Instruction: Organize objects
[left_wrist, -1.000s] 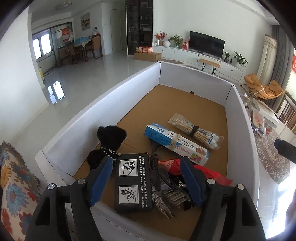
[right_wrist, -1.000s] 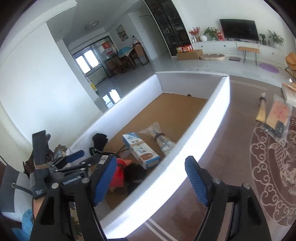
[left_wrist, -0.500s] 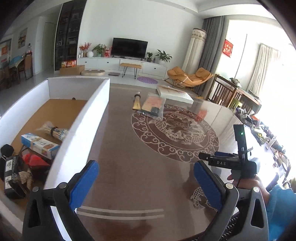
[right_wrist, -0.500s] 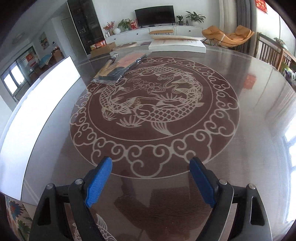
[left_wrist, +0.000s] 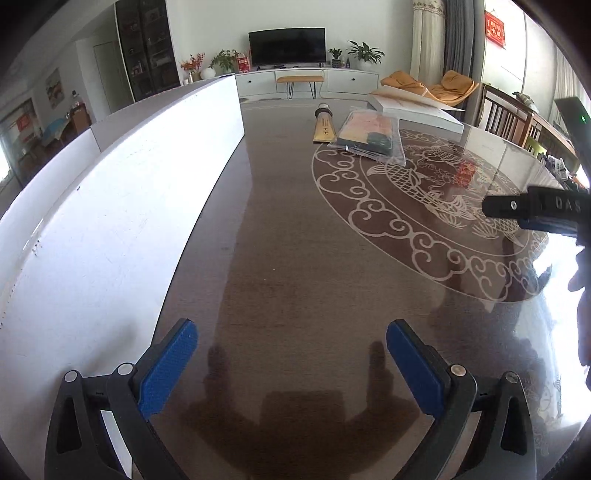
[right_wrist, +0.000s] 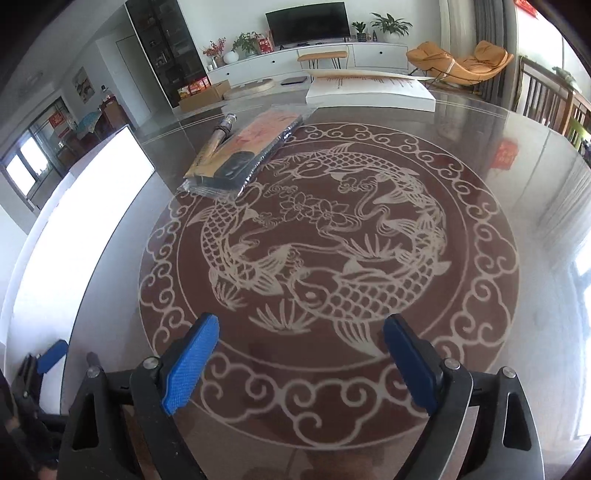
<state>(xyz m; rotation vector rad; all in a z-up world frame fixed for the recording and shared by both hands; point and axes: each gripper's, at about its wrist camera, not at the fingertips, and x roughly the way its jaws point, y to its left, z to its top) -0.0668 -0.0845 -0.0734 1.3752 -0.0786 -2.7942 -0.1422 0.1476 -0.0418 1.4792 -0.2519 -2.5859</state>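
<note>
Left hand-held gripper (left_wrist: 291, 354): jaws spread wide, nothing between the blue pads (left_wrist: 168, 367), poised low over the dark glossy surface (left_wrist: 288, 236) just beside the white box wall (left_wrist: 110, 206). Right hand-held gripper (right_wrist: 301, 356): jaws likewise wide and empty, above the koi medallion (right_wrist: 328, 254) inlaid in the surface. Task items lie at the far side, well apart from both grippers: a clear plastic packet (left_wrist: 369, 134) with pink and dark contents, possibly folded fabric, and touching its left edge a gold tube (left_wrist: 324, 125). A flat white carton (right_wrist: 369, 94) sits beyond them.
</note>
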